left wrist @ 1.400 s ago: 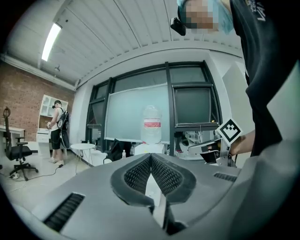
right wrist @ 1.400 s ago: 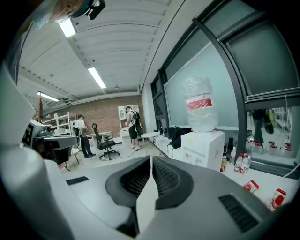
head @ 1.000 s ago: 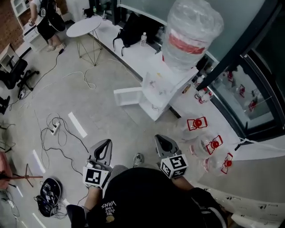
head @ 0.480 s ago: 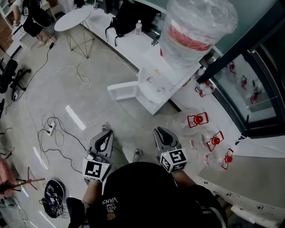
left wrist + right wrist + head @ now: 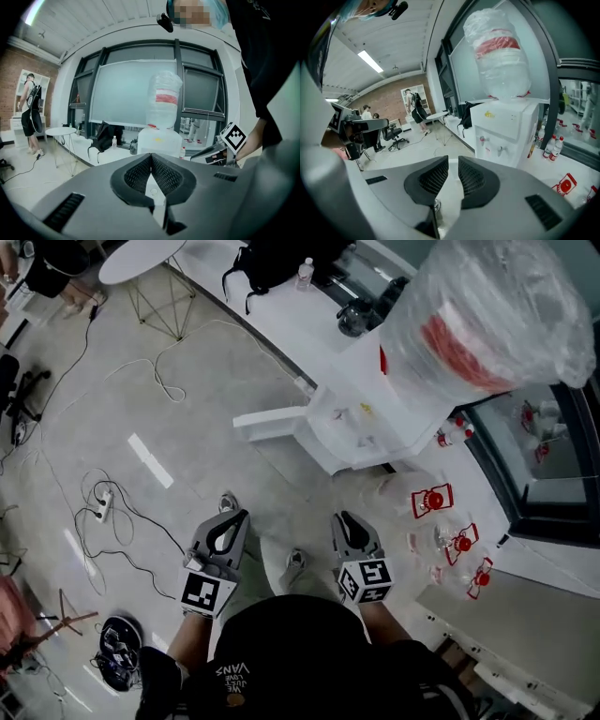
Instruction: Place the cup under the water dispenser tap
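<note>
No cup shows in any view. The white water dispenser (image 5: pixel 375 404) stands ahead of me with a plastic-wrapped bottle (image 5: pixel 497 324) on top. Its two small taps (image 5: pixel 482 139) face me in the right gripper view. My left gripper (image 5: pixel 230 529) is held low over the floor, well short of the dispenser, shut with its tips touching and nothing between them. My right gripper (image 5: pixel 350 529) is level with it, its jaws a narrow gap apart and holding nothing. The left gripper view also shows the dispenser (image 5: pixel 159 143).
A white stool (image 5: pixel 272 421) stands just left of the dispenser. Water jugs with red tags (image 5: pixel 433 500) lie on the floor at the right. Cables (image 5: pixel 112 512) trail across the floor at the left. A black backpack (image 5: pixel 272 263) rests on the white ledge.
The dispenser has come closer and larger in the head view. Both grippers have moved forward slightly, still side by side and holding nothing.
</note>
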Motion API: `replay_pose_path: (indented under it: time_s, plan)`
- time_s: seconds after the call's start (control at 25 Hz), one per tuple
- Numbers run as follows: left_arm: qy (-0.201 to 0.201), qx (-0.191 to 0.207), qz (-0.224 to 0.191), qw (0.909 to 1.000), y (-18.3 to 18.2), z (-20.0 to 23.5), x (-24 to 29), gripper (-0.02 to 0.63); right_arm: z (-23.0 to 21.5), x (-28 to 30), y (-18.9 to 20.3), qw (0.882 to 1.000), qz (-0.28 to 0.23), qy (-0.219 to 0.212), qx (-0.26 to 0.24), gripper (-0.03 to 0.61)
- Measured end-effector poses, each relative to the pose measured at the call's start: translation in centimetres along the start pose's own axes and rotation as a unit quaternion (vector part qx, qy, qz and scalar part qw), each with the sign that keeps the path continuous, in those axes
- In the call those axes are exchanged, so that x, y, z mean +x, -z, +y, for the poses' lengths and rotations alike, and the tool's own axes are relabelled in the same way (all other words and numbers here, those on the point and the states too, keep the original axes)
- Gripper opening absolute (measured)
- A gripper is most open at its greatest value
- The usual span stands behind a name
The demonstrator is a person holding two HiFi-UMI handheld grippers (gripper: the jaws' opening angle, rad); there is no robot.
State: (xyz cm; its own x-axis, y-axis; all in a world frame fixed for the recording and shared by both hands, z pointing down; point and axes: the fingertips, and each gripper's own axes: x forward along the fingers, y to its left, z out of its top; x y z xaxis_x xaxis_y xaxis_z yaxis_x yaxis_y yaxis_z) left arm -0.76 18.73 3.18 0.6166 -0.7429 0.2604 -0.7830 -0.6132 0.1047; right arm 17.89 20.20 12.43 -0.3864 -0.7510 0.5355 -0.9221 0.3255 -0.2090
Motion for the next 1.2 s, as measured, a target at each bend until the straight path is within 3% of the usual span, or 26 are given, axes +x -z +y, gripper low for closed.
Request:
replay_pose_path:
  time_s: [0.2, 0.36, 0.48, 0.76, 1.0, 1.2]
  plan:
    - [0.027, -0.013, 0.017, 0.9994, 3.1, 5.9, 4.1, 0.018, -0.7, 8.4, 2.9, 0.999, 0.048, 0.022, 0.005, 0.048]
    - [0.07, 0.016, 0.04, 0.9966, 6.8, 9.5, 7.6, 0.018, -2.4, 15.0, 7.0, 0.994, 0.095, 0.051, 0.01, 0.048]
    - [0.096, 0.026, 0.057, 0.9934, 10.5, 11.5, 10.4, 0.018, -4.5, 20.5, 11.0, 0.989, 0.128, 0.075, 0.011, 0.048]
    - [0.119, -0.003, 0.077, 0.99, 20.2, 14.8, 16.4, 0.018, -10.7, 32.5, 19.9, 0.977, 0.18, 0.114, -0.023, 0.052]
    - [0.137, -0.012, 0.079, 0.9873, 27.5, 16.5, 19.7, 0.018, -17.4, 38.7, 28.9, 0.957, 0.238, 0.168, -0.013, 0.092]
    - [0.138, -0.023, 0.084, 0.9866, 31.8, 18.3, 20.9, 0.018, -23.3, 41.9, 33.8, 0.932, 0.288, 0.211, -0.06, 0.092]
